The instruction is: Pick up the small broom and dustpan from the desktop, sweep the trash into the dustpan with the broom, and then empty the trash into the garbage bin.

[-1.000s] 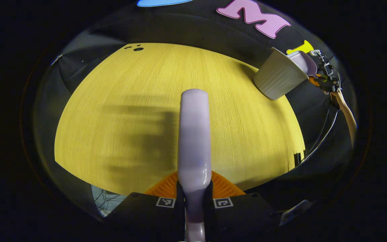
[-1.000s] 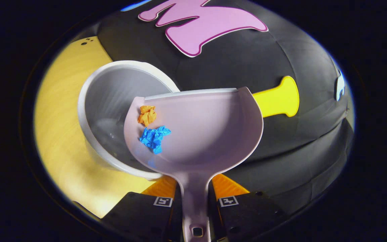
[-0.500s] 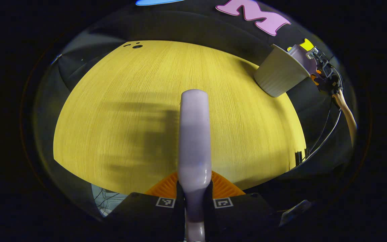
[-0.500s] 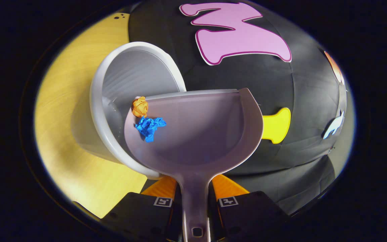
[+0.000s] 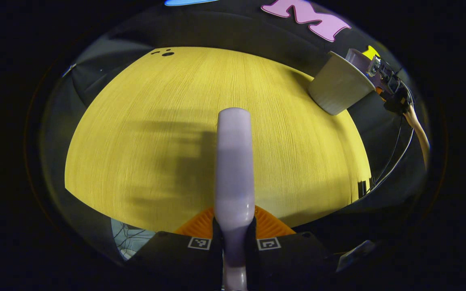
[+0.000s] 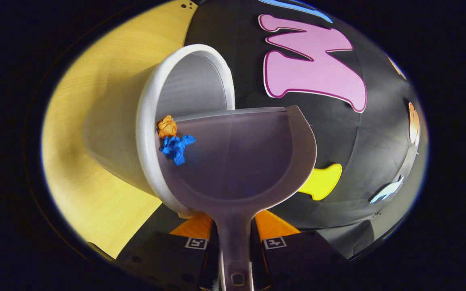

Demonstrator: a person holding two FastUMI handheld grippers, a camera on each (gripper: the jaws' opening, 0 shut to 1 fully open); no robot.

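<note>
In the right gripper view my right gripper (image 6: 235,238) is shut on the handle of the lilac dustpan (image 6: 241,161), which is tilted over the rim of the white garbage bin (image 6: 184,81). An orange paper ball (image 6: 167,126) and a blue paper scrap (image 6: 174,147) lie at the pan's left edge, against the bin's rim. In the left gripper view my left gripper (image 5: 234,232) is shut on the lilac broom handle (image 5: 234,161), held above the yellow desktop (image 5: 144,133). Far off at the upper right stand the bin (image 5: 338,87), the dustpan (image 5: 360,62) and the right gripper (image 5: 390,91).
The bin stands at the desktop's far right corner, close to the black booth wall (image 6: 338,161). A person's forearm (image 5: 417,135) and cables (image 5: 390,161) hang beyond the desk's right edge. Small dark holes (image 5: 167,53) mark the desktop's far left corner.
The dustpan has tipped further toward the bin, and both paper scraps have slid to its left edge at the bin's rim. The left gripper with the broom has barely moved.
</note>
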